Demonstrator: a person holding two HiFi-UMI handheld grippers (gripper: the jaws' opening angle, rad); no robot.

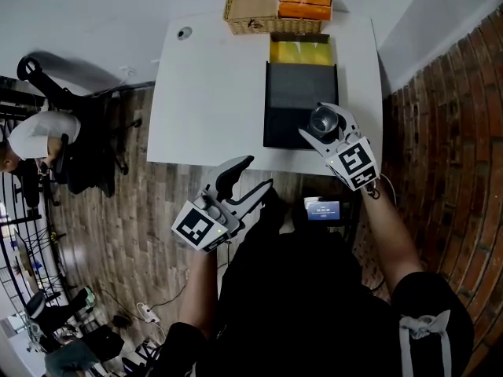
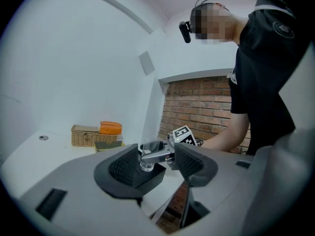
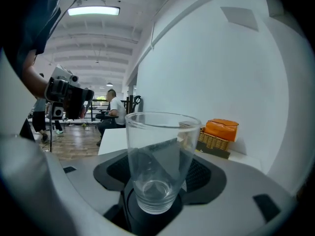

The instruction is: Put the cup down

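Clear cup (image 3: 160, 166), upright, is clamped between the jaws of the right hand-held gripper (image 1: 323, 125) above the black tray (image 1: 291, 93) on the white surface (image 1: 212, 77); whether its base touches the tray is unclear. Left hand-held gripper (image 1: 255, 175) hangs open, empty, off the surface edge.

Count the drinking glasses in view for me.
1. The clear glass stands upright in the right gripper, over the near right corner of the black box on the white table. The wicker basket at the far edge could hide others.
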